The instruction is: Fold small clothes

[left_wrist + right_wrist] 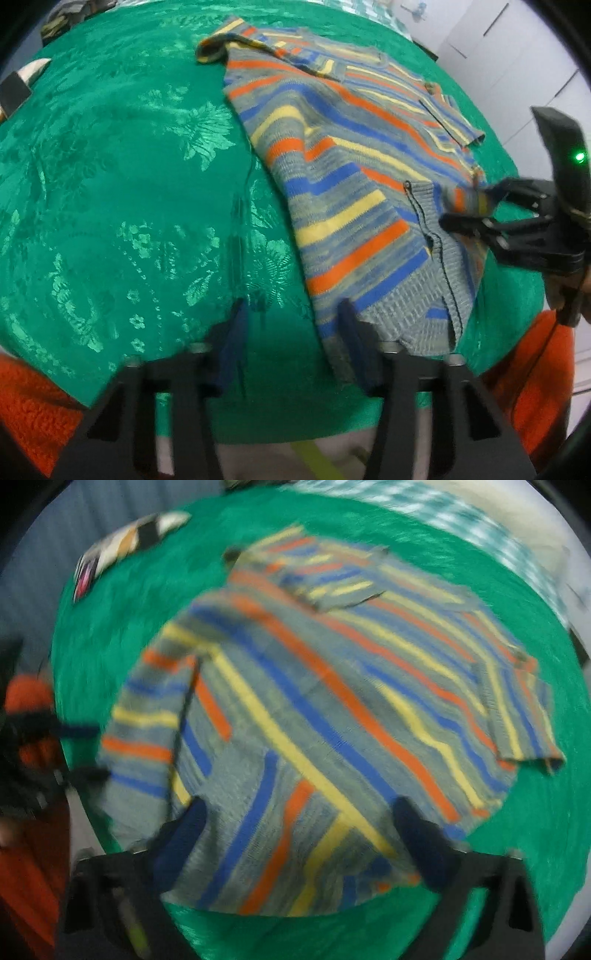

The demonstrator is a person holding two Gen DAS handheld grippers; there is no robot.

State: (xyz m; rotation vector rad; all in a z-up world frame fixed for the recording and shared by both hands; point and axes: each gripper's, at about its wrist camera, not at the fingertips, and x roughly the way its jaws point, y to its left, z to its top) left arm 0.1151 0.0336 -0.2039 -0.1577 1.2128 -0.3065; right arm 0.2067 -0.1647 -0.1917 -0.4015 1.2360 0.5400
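Observation:
A small knitted sweater (343, 177) with orange, blue, yellow and grey stripes lies on a green floral tablecloth (122, 192). Its sleeves are folded in over the body, and the hem corner near me is turned over. My left gripper (291, 332) is open, its right finger at the hem's left corner, nothing between the fingers. My right gripper (465, 206) shows at the right in the left wrist view, fingers apart over the sweater's right edge. In the blurred right wrist view the sweater (332, 709) fills the middle and the right gripper (295, 834) hangs open above the hem.
A patterned cloth item (125, 546) lies at the table's far left edge, also in the left wrist view (22, 85). A person in orange clothing (33, 413) stands at the near edge. White cupboard doors (517, 55) stand behind the table.

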